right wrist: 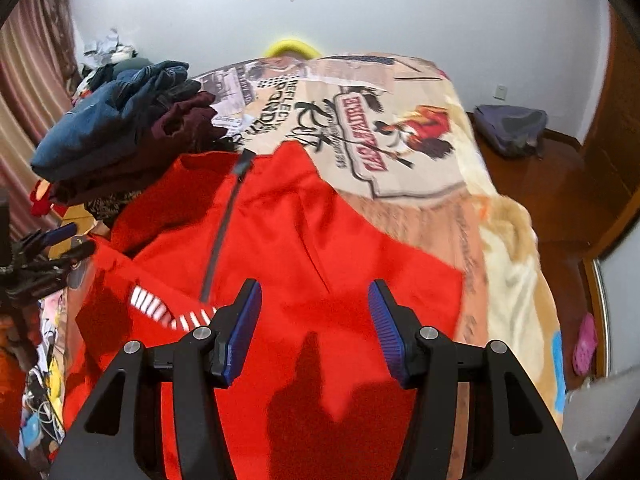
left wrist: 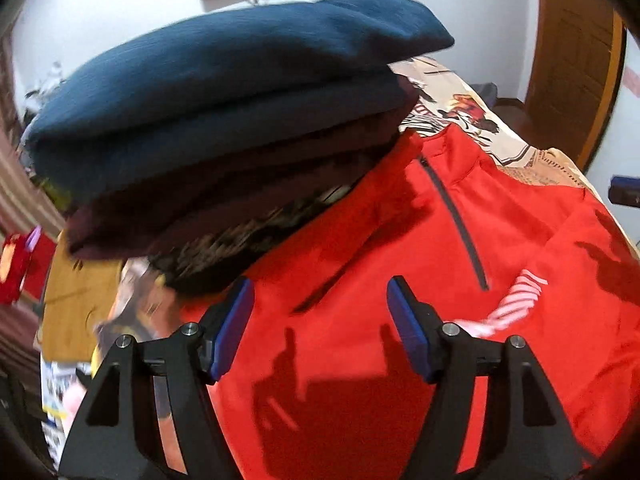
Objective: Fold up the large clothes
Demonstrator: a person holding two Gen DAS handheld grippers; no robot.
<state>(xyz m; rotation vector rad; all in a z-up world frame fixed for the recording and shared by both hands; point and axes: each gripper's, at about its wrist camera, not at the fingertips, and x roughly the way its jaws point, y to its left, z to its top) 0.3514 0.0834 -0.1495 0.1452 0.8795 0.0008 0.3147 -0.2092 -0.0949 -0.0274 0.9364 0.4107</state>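
While both grippers hang above the bed [right wrist: 508, 240], the red jacket [right wrist: 288, 232] lies spread flat on its printed blanket, collar toward 12 o'clock. The left gripper [left wrist: 320, 304] has its fingers wide with nothing between them; the right gripper [right wrist: 314, 308] likewise stands open and empty. A stack of folded clothes [left wrist: 224, 120] sits at 10 o'clock, just beside the jacket.

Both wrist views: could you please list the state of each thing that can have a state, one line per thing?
Red jacket: spread flat on the bed, front up, zipper closed, not yet folded.
Stack of clothes: folded, piled beside the jacket.
Printed blanket: spread over the bed.
Left gripper: open, holding nothing.
Right gripper: open, holding nothing.
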